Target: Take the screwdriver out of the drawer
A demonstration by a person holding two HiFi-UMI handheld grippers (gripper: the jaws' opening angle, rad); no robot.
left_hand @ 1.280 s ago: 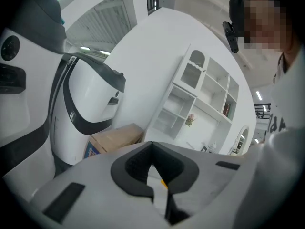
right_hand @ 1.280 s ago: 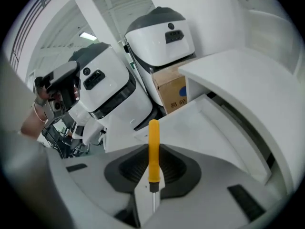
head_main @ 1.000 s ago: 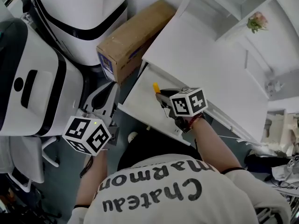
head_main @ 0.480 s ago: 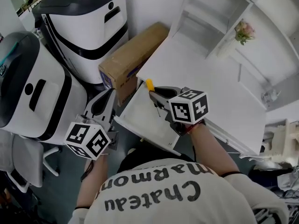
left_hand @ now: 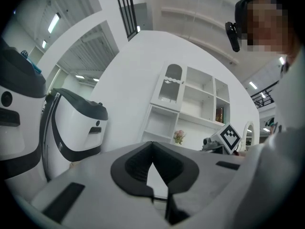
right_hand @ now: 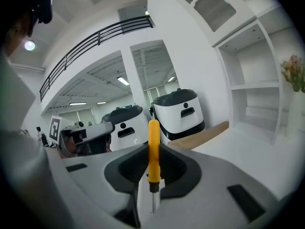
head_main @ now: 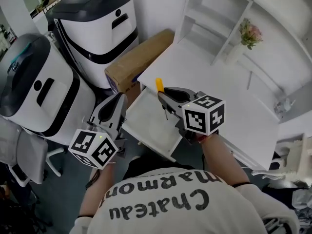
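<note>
My right gripper (head_main: 163,93) is shut on a screwdriver (head_main: 159,85) with a yellow handle, held in the air over the open white drawer (head_main: 146,126) and the near edge of the white table (head_main: 229,96). In the right gripper view the screwdriver (right_hand: 153,137) stands upright between the pads, handle up and thin metal shaft down, with the right gripper (right_hand: 153,151) closed around it. My left gripper (head_main: 113,109) hovers left of the drawer, apart from it. Its tips meet with nothing between them in the left gripper view (left_hand: 151,144).
A long cardboard box (head_main: 139,57) lies against the table's left end. Two large white-and-black machines (head_main: 97,28) (head_main: 39,96) stand to the left. A white shelf unit (head_main: 214,18) and a flower vase (head_main: 248,35) are on the table's far side. A grey chair (head_main: 24,160) is at lower left.
The right gripper has risen out of the drawer with the screwdriver in it. The left gripper has also lifted and moved up beside the drawer.
</note>
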